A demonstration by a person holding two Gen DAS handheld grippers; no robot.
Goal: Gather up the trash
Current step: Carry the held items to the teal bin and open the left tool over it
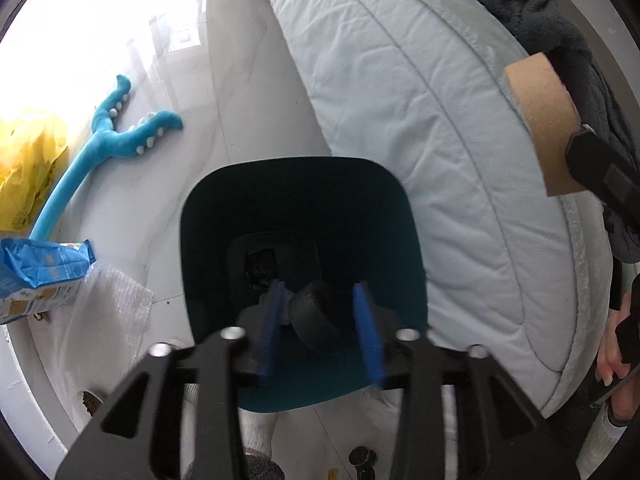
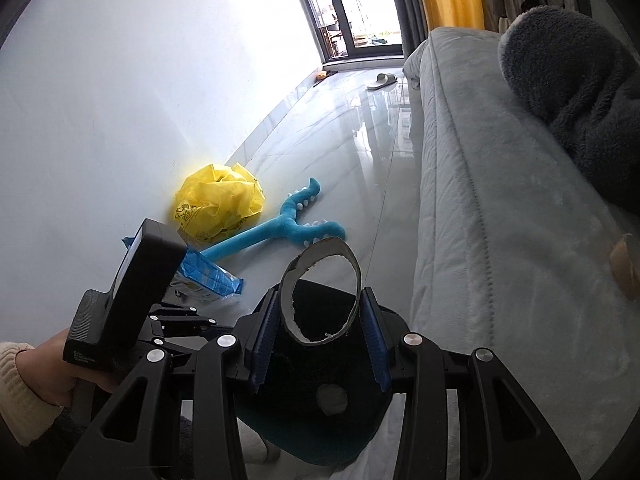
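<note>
A dark teal trash bin (image 1: 304,208) stands on the floor below my left gripper (image 1: 320,320), which is open over its mouth; a dark roll (image 1: 312,320) lies inside the bin between the blue fingers. My right gripper (image 2: 320,320) is shut on a brown cardboard tube (image 2: 320,292), held above the bin (image 2: 320,432). The tube also shows in the left wrist view (image 1: 540,120), at the right over the sofa edge. A yellow crumpled bag (image 2: 220,204), a blue packet (image 2: 208,276) and bubble wrap (image 1: 108,312) lie on the floor.
A pale blue sofa (image 1: 420,120) runs along the right, with a dark fluffy blanket (image 2: 580,100) on it. A blue plush toy (image 2: 280,228) lies on the glossy floor. A white wall is at the left; a slipper (image 2: 382,80) lies far off near the glass door.
</note>
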